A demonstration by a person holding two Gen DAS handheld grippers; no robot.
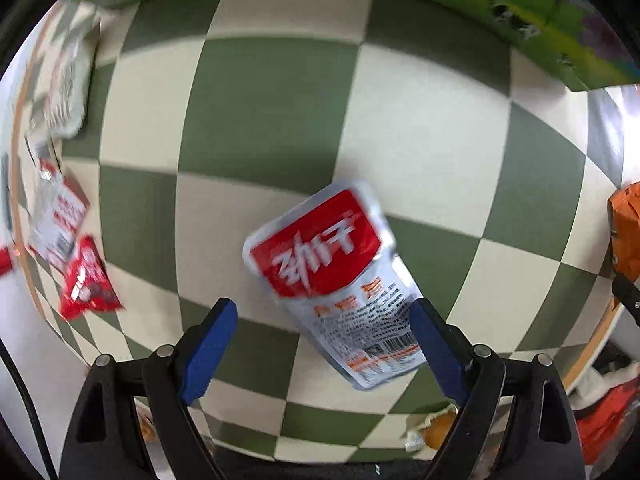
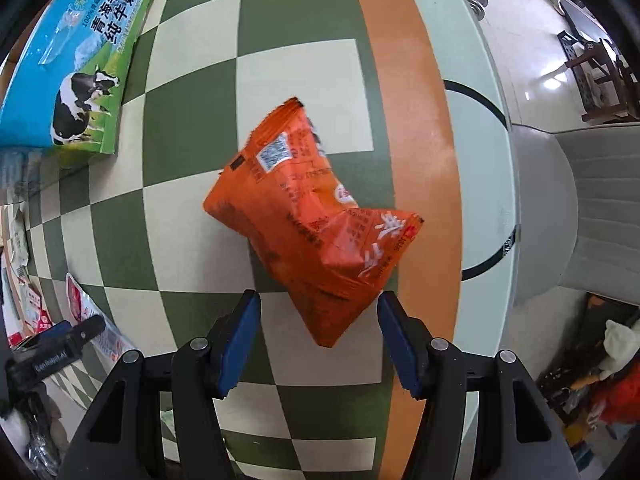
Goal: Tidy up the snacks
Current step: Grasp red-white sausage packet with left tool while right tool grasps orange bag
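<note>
left wrist view: our left gripper [image 1: 323,322] has its blue-padded fingers [image 1: 208,354] spread wide over the green-and-cream checkered tablecloth [image 1: 260,128]. a silver packet with a red label [image 1: 332,276] lies flat on the cloth, its lower end reaching in between the fingers, nearer the right-hand pad; we cannot tell whether that pad touches it. nothing is gripped. the frame is blurred. at the left edge of the table we note a small red packet [image 1: 89,280] and, just beside it, a silver-and-red packet [image 1: 60,216], both well apart from the gripper.

right wrist view: our right gripper [image 2: 318,322] is likewise spread wide, holding nothing. a crumpled orange snack bag [image 2: 316,216] lies on the cloth, partly over the table's orange border band [image 2: 404,80]. its lower corner points into the gap between the pads; the right-hand pad sits just beside the bag's edge, contact uncertain. a milk carton box printed with a cow [image 2: 76,60] lies at the upper left, well apart from the bag. the left gripper's black body shows at the lower left edge.
</note>
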